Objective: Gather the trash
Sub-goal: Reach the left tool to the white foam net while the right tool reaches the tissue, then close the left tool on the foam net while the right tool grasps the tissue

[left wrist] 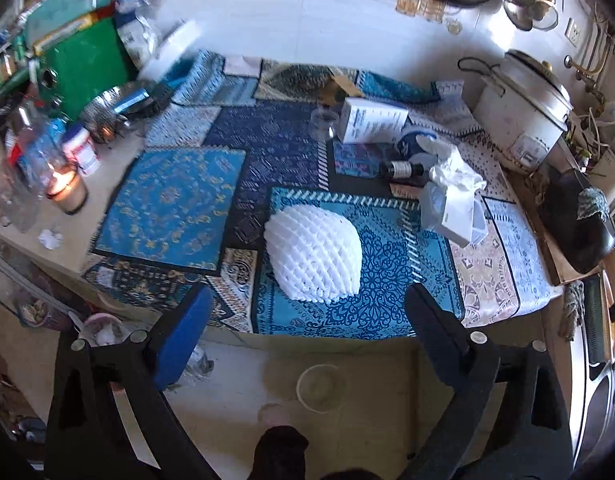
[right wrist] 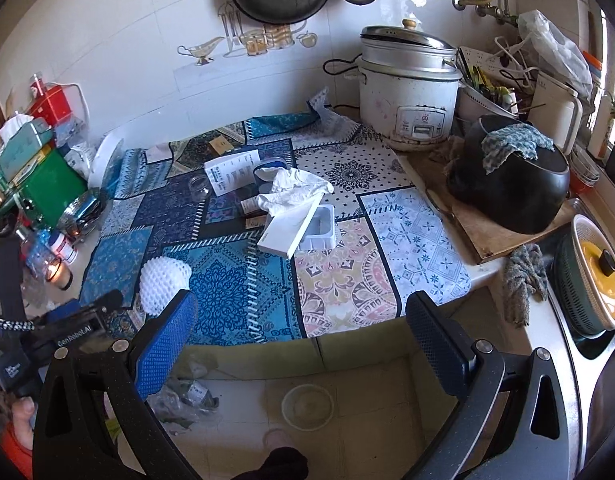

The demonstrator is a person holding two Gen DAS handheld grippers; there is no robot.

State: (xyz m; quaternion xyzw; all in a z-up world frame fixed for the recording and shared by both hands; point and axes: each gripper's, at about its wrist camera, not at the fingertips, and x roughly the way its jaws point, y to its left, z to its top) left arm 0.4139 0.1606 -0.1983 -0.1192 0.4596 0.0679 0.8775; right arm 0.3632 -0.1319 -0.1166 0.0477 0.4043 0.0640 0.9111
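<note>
The worktop [left wrist: 179, 196], spread with patterned cloths, is crowded, and that is the main hazard. At its far right corner stands a rice cooker [right wrist: 407, 96], with a black pot [right wrist: 511, 188] on a board at the right edge; a wide swing of the right gripper [right wrist: 303, 316] could probably knock either. The trash sits mid-worktop: an open white box [right wrist: 303, 224] with crumpled tissue [right wrist: 291, 188] on it, a dark bottle [left wrist: 403, 169] and a glass jar [left wrist: 322, 121] just behind. Grabbing the tissue carelessly may tip the bottle or roll the jar. Nearer the front edge lies a white foam net [left wrist: 313, 254], between the wide-open, empty fingers of the left gripper [left wrist: 307, 312]; it looks soft and light, so a hard squeeze could squirt it off the edge. The right fingers are also spread and empty. Smallest but worst: a lit candle [left wrist: 65, 188] at the left edge, near plastic bottles.
</note>
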